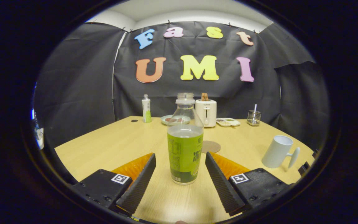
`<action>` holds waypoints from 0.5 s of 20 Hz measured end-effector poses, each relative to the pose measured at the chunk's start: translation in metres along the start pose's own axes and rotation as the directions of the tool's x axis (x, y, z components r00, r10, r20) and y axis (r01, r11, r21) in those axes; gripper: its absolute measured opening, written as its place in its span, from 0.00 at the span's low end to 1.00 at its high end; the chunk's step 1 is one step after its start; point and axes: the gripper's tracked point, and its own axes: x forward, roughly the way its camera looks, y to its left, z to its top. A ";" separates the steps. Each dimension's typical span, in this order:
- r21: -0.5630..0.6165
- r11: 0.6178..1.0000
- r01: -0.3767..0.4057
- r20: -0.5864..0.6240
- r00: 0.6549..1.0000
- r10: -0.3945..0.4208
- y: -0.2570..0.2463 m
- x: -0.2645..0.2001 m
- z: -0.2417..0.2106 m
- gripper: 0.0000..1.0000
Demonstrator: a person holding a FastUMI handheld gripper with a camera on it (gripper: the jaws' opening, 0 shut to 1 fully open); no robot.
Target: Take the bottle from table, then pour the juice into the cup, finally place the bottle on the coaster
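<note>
Hidden: the coaster point(210, 146) lies partly behind the bottle; the plate point(167, 119) behind the bottle's neck holds something too small to make out.
Bottle point(185, 143): clear, uncapped, upright on the table point(117, 143), green juice up to roughly its shoulder, green label around the lower body.
Cup point(277, 151): white mug, tilted by the lens, handle facing right, well apart from the bottle; its inside cannot be seen.
Back row: a small white-and-green bottle point(146, 108), a toaster point(206, 112), a divided tray point(227, 122), a wire holder point(254, 117).
Gripper point(180, 161): fingers spread wide, the bottle standing between them, touching neither.
</note>
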 end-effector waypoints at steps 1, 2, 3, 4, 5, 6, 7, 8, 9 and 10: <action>0.002 1.000 -0.001 -0.033 0.999 0.001 0.000 0.007 -0.003 1.00; 0.013 1.000 -0.001 -0.065 0.998 0.002 -0.001 0.013 -0.007 1.00; 0.031 1.000 -0.001 -0.092 0.996 0.004 -0.003 0.018 -0.011 1.00; 0.054 0.999 -0.002 -0.117 0.993 0.009 -0.004 0.023 -0.015 1.00; 0.073 0.997 -0.002 -0.146 0.989 0.013 -0.005 0.027 -0.017 1.00; 0.086 0.996 -0.003 -0.167 0.986 0.017 -0.005 0.031 -0.020 1.00; 0.100 0.995 -0.005 -0.181 0.983 0.023 -0.005 0.034 -0.019 0.99; 0.110 0.994 -0.007 -0.206 0.978 0.030 -0.004 0.036 -0.024 0.98; 0.116 0.993 -0.007 -0.234 0.972 0.034 -0.003 0.038 -0.029 0.97; 0.120 0.993 -0.005 -0.249 0.968 0.035 -0.003 0.038 -0.030 0.96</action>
